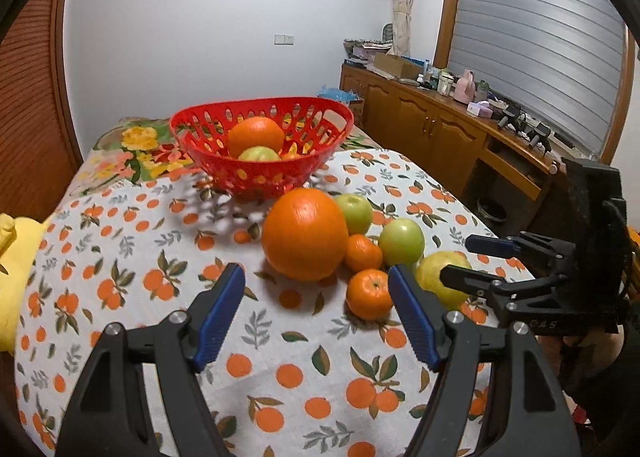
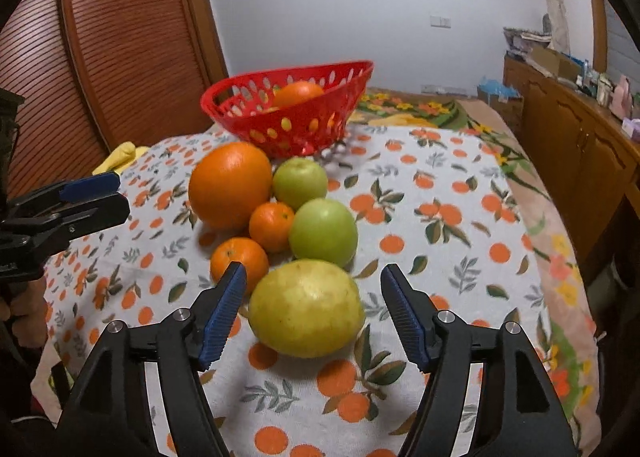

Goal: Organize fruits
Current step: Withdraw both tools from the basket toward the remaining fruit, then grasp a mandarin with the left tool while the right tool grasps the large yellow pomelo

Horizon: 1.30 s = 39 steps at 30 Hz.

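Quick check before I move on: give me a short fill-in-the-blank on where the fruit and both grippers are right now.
1. The right gripper is open, with the ____ fruit between its fingers.
2. The red basket already holds a large orange and a ____ apple.
3. Outside the basket lie ____ small mandarins beside the big orange.
4. The left gripper is ____ and holds nothing.

Missing words: yellow; green; two; open

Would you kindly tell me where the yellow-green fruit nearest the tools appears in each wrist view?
Left wrist: the yellow-green fruit sits right of centre, partly hidden behind the right tool.
Right wrist: it lies low and central, between the open fingers.
Shared landmark: the red basket, behind the fruit cluster in both.
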{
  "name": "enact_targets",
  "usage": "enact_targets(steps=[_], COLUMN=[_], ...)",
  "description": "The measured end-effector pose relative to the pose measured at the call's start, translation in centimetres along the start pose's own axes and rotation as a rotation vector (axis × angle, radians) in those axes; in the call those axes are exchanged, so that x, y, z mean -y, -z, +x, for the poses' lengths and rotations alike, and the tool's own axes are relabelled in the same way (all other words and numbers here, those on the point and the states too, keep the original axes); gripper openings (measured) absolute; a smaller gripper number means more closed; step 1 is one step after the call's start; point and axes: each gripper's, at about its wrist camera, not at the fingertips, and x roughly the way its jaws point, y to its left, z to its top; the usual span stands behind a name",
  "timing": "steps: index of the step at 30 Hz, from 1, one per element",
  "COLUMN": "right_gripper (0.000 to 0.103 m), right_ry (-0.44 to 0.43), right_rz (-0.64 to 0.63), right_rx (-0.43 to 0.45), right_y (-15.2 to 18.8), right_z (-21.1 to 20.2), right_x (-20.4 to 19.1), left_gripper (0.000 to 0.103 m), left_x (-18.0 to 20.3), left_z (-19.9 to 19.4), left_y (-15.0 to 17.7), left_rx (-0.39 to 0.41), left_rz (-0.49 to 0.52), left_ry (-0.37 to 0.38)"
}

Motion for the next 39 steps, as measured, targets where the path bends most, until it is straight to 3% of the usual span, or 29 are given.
enact_targets(steps=[18,39], right_gripper=[0.072,0.070], right_ry=[-0.067,0.064], right_rz=[0.054,0.015], right_rx=[-0.082,-0.022], right_y=[1.5,1.9], right_z=[2.3,0.4], right_x=[1.1,2.8], left_gripper=[0.074,0.074], left_x=[0.0,3.4], left_z=[2.8,7.8], left_y=[2.5,1.8], left_rx=[-0.080,-0.177], left_rz=[-0.021,0.036], left_ry=[0.003,0.050])
